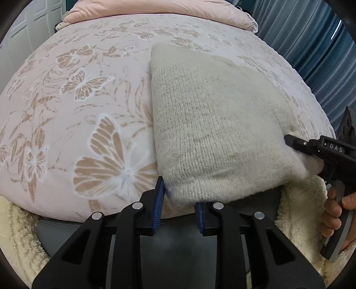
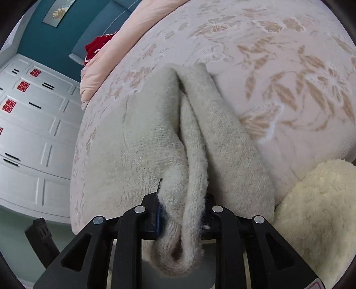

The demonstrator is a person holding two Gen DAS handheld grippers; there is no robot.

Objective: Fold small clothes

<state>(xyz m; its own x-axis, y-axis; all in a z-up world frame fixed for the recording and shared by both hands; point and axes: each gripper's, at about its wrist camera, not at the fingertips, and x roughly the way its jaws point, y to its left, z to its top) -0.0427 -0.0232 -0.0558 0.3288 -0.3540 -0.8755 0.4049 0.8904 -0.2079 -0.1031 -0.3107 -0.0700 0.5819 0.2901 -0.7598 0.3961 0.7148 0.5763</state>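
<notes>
A cream knitted garment (image 1: 213, 124) lies folded on a pink butterfly-print bedspread (image 1: 84, 93). My left gripper (image 1: 179, 200) is open, its blue pads on either side of the garment's near left corner. My right gripper (image 1: 289, 142) comes in from the right and pinches the garment's near right corner. In the right wrist view my right gripper (image 2: 183, 200) is shut on a bunched fold of the knitted garment (image 2: 155, 142), which runs away from the jaws over the bedspread (image 2: 278, 66).
A pink duvet (image 1: 155, 9) is heaped at the head of the bed. A fluffy cream fabric (image 2: 316, 211) lies at the bed's near edge. White cabinets (image 2: 33, 124) stand beside the bed, and blue curtains (image 1: 311, 49) hang on the far side.
</notes>
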